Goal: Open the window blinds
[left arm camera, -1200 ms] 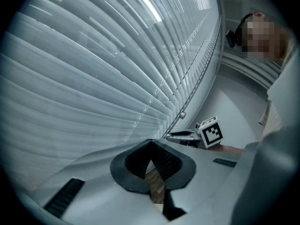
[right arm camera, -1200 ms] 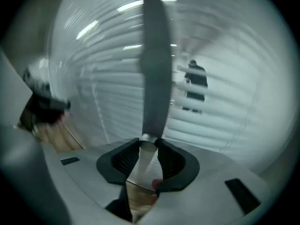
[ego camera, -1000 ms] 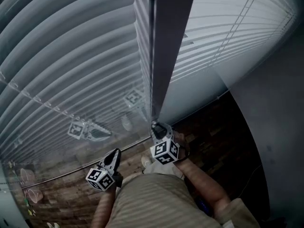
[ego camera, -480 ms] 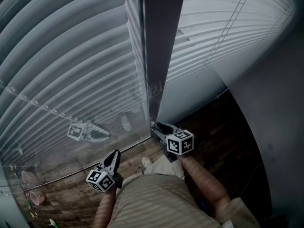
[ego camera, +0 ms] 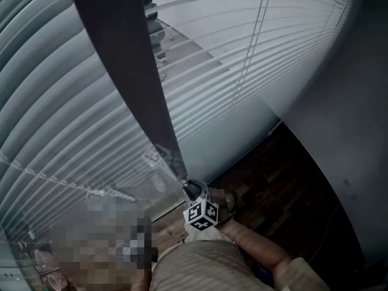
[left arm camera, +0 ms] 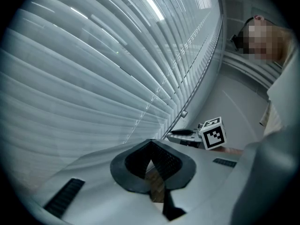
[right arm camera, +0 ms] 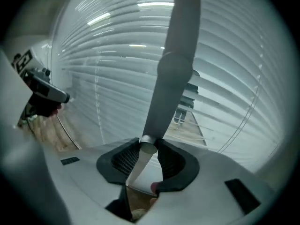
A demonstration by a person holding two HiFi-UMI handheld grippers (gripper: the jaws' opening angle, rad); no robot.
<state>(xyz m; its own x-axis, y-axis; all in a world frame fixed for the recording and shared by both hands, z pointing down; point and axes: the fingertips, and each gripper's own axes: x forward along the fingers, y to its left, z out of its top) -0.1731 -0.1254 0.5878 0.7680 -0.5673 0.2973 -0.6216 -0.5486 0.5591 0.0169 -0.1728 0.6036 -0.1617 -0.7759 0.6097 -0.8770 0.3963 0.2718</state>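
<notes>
Background of blinds point(ego camera: 273, 59), with the wand point(ego camera: 134, 71) cut off above.

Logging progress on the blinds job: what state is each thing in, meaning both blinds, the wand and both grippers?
Wand: slanted, lower end gripped.
Left blind: lowered, slats shut.
Right blind: lowered, slats mostly shut, a gap beside the wand.
Right gripper: just been closing, shut on the wand.
Left gripper: shut, empty.

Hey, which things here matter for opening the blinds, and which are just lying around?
Job: window blinds; tilt wand, its end in the right gripper, whose jaws have just been closing on it.
Lying about: left gripper, shut, empty; small round things on the wood floor, too blurred to name.
</notes>
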